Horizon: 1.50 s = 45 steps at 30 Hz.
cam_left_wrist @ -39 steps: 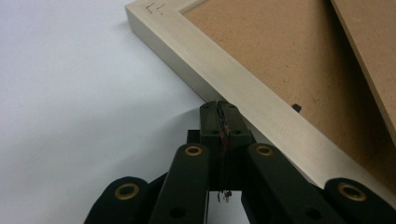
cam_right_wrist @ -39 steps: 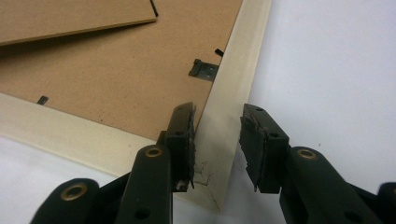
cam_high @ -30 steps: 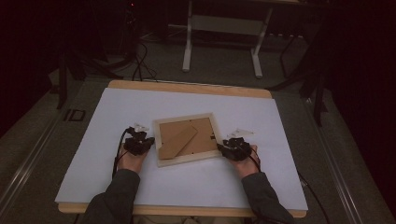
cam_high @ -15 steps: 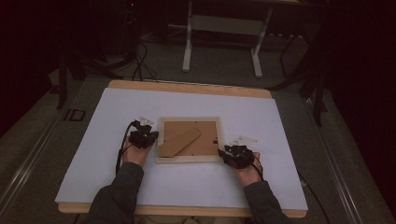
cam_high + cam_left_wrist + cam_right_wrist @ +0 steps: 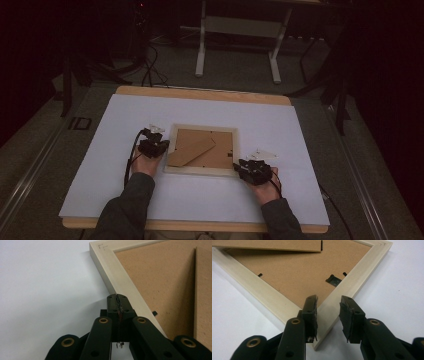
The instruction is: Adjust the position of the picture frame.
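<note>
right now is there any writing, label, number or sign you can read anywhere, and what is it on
No readable text anywhere.
Picture frame, lying back up: small angular staple-like marks in the corners, not letters.
Backing board: bare, no label.
Floor left of the table: a marking like "ID", too blurred to be sure.

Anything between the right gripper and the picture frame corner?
Nothing visible. The right gripper has its jaws apart astride the near corner of the picture frame, which lies back-up on the table; the pads don't clearly press it yet.
</note>
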Available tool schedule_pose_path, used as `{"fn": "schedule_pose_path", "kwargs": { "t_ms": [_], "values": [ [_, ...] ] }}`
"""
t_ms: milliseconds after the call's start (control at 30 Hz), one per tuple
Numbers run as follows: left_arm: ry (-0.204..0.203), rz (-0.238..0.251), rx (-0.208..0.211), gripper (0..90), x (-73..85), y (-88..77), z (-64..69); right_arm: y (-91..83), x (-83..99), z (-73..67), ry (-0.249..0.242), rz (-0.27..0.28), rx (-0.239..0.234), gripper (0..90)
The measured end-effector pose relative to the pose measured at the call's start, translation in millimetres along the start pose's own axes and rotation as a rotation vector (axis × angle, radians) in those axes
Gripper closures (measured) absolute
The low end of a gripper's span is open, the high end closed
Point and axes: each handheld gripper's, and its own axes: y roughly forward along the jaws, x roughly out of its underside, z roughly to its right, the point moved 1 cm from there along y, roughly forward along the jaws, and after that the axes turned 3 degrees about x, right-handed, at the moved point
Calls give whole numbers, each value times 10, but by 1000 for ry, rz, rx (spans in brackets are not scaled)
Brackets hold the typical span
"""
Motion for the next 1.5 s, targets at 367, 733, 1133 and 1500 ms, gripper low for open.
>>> {"fn": "schedule_pose_path", "kwargs": {
  "t_ms": [367, 733, 1133, 1500],
  "values": [
    [1, -5, 11, 900, 135, -117, 75, 76, -53, 76, 13, 8, 11, 709],
    [1, -16, 15, 900, 270, -175, 125, 148, -91, -2, 15, -24, 64, 566],
    [17, -16, 29, 900, 282, -179, 157, 182, -95, 103, 52, -7, 54, 576],
    [25, 20, 32, 843, 270, -236, 155, -34, -149, 89, 16, 79, 51, 466]
  ]
}}
